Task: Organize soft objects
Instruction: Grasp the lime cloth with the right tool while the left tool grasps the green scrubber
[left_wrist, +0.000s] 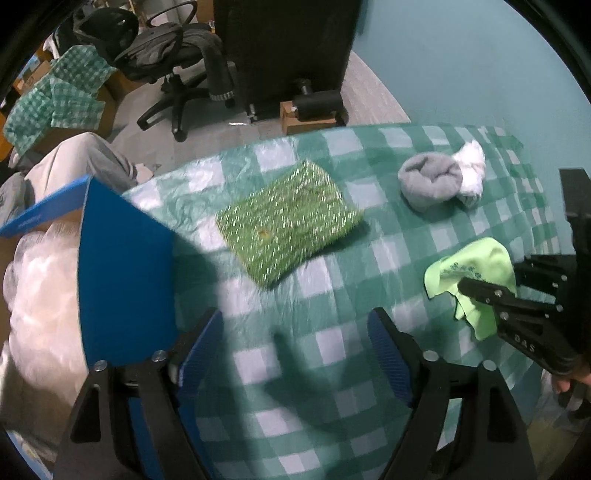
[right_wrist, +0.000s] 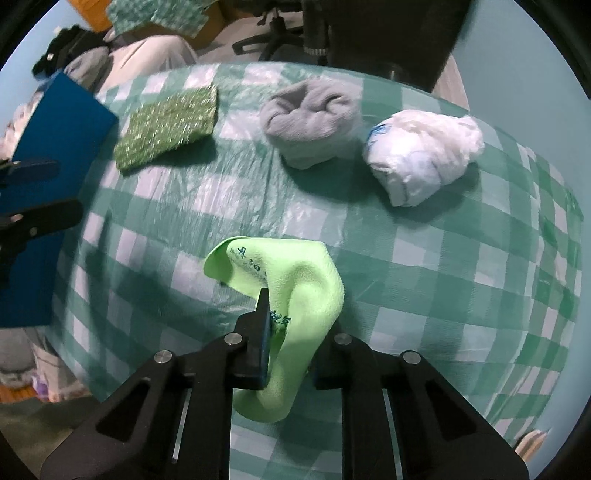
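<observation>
My right gripper is shut on a light green cloth and holds it over the checked tablecloth; it also shows in the left wrist view. My left gripper is open and empty above the table, next to a blue box. A sparkly green sponge pad lies mid-table. A rolled grey sock and a crumpled white plastic bag lie at the far side.
The blue box stands at the table's left edge, with white stuffing inside. An office chair and a dark cabinet stand beyond the table. A teal wall is on the right.
</observation>
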